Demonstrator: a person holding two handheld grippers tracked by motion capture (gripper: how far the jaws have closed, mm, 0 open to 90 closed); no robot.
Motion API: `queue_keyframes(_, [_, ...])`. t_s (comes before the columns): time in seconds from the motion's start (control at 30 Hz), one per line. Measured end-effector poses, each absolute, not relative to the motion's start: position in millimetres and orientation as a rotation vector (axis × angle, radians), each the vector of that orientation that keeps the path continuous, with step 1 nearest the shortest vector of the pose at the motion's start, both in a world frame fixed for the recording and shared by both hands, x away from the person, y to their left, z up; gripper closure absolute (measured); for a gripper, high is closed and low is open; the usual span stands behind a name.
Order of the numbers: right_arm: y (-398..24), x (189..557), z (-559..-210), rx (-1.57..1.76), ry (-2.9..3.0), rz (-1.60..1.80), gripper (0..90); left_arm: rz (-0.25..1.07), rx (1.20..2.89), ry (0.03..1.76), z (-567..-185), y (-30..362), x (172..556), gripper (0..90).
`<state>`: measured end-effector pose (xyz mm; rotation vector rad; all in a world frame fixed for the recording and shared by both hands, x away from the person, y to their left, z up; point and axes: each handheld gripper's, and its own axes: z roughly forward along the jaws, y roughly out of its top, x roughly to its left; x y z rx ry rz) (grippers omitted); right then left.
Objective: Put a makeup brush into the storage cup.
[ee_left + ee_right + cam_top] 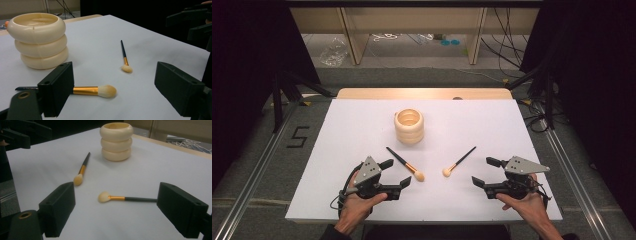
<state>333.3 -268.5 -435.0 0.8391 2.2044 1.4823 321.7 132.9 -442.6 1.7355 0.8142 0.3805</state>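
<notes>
The left gripper (394, 176) is resting low on the white table sheet (352, 125), jaws standing wide apart and holding nothing — the larger black-handled makeup brush with a gold ferrule and cream bristles (404, 163) is lying just ahead of them. The right gripper (486, 172) is sitting opposite, jaws likewise spread and empty, facing the smaller black-handled brush with a cream tip (459, 162). Behind both brushes, a cream ribbed three-ring holder (409, 127) is standing upright.
</notes>
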Motion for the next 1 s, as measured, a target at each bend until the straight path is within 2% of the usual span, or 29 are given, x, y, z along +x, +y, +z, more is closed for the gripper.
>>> queue_keyframes(0.57, [-270, 335, -436, 0.860, 2.230, 1.478, 17.0, 0.350, 1.785, 0.803, -436, 137, 338, 15.9])
queue_keyframes(1.0, [-272, 336, -436, 0.862, 2.228, 1.466, 17.5, 0.335, 1.880, 0.771, -424, 143, 384, 16.0])
